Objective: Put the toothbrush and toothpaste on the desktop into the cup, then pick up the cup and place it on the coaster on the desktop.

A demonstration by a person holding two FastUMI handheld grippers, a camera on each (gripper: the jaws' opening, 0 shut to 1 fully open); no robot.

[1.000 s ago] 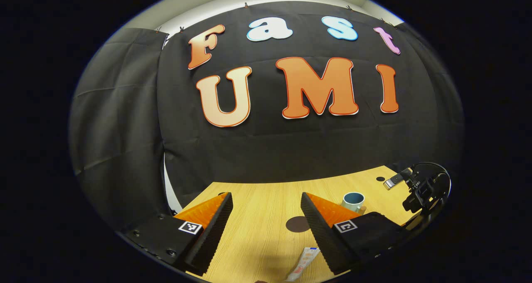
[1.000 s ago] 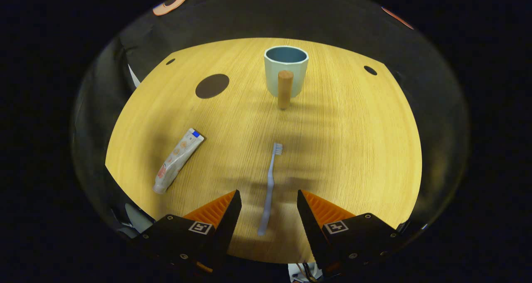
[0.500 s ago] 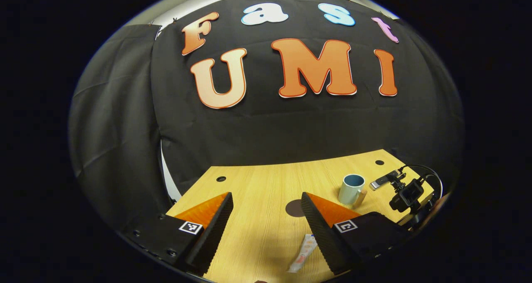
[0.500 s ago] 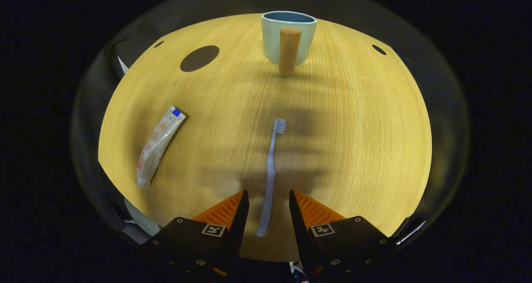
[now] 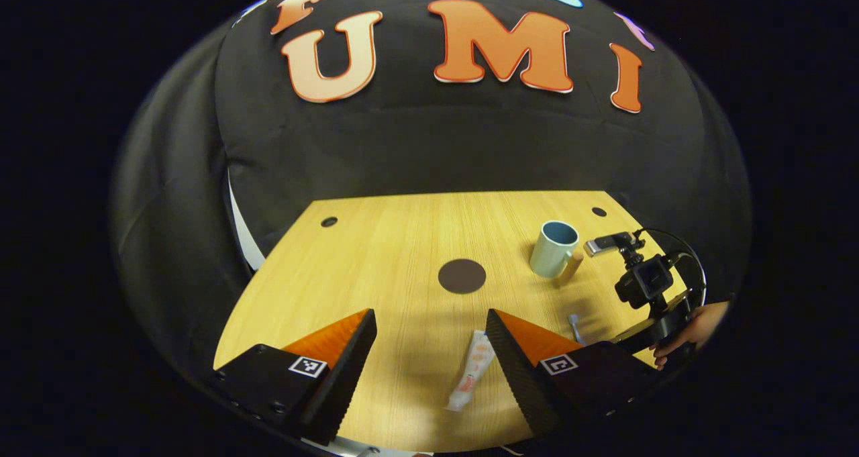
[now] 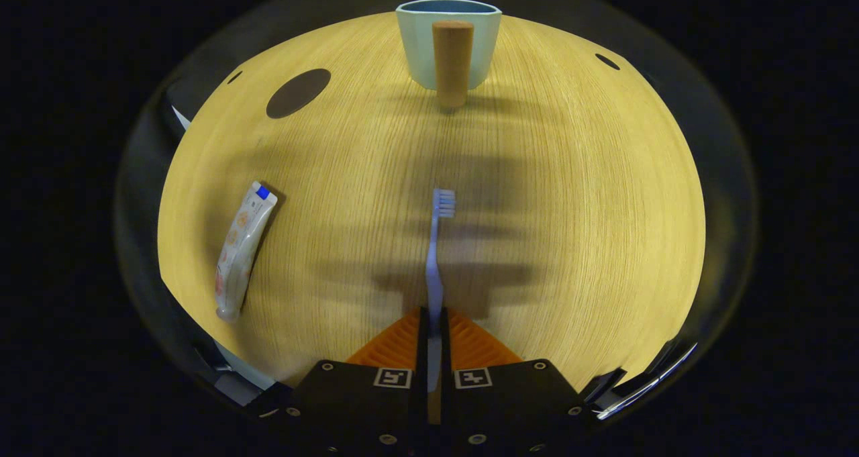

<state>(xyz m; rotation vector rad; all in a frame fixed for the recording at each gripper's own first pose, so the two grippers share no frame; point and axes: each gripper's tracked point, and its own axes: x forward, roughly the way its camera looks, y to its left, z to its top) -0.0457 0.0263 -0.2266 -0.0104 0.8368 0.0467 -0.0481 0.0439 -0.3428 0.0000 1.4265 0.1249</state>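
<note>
A: Right gripper view: the right gripper (image 6: 433, 323) has just closed and now pinches the toothbrush (image 6: 435, 256) handle, low over the counter (image 6: 570, 195).

B: So it's ready to carry to the cup (image 6: 448, 41)?

A: I think so. The left gripper (image 5: 429, 349) stays spread near the toothpaste (image 5: 472, 370).
</note>
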